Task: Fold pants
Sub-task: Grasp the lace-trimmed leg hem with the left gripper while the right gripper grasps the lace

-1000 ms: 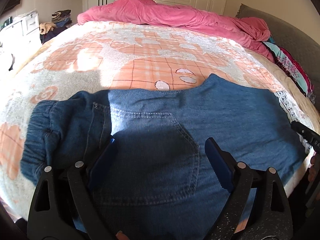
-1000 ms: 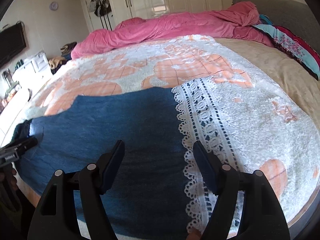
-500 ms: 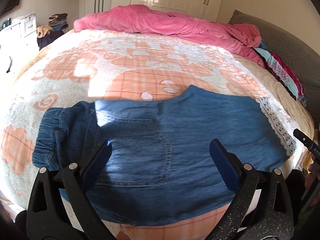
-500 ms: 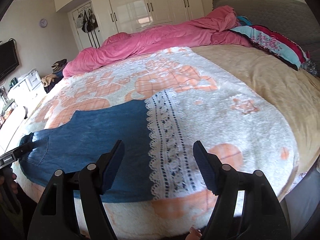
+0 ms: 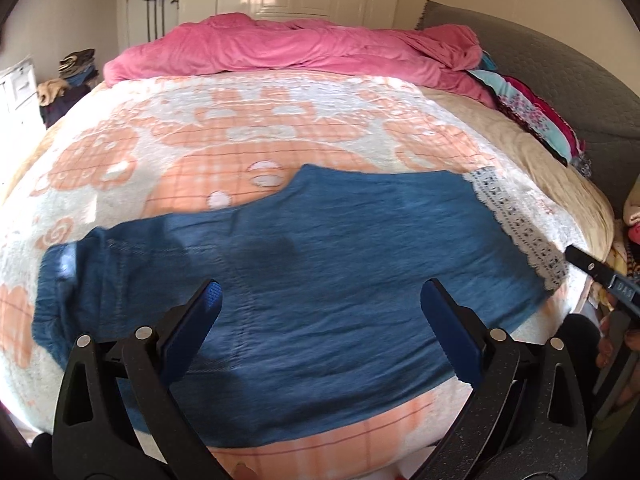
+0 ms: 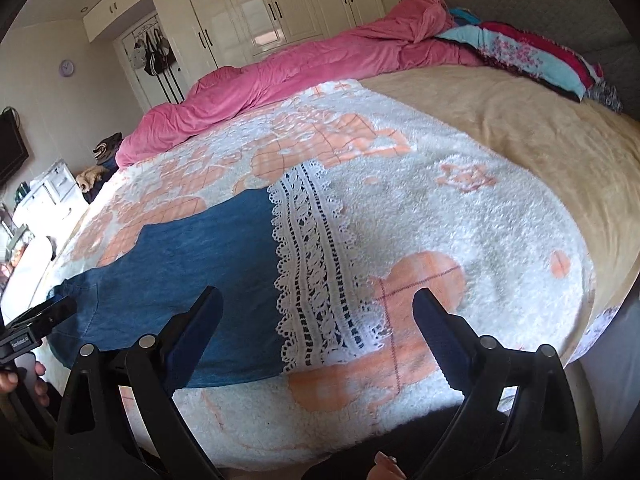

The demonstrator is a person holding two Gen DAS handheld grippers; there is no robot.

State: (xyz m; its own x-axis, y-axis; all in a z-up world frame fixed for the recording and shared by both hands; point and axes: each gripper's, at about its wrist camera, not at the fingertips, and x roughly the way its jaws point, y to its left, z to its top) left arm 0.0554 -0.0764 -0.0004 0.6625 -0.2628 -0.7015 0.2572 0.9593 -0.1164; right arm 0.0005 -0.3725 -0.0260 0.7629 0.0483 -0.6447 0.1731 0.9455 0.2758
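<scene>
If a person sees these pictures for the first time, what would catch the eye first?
Probably the blue pants, spread flat across the near part of the bed, with white lace trim at the leg end. Behind them, a pink quilt lies bunched along the far side.

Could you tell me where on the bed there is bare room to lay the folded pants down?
Bare blanket lies between the pants and the pink duvet, and right of the lace hem toward the beige sheet. The pillows crowd the headboard side.
</scene>
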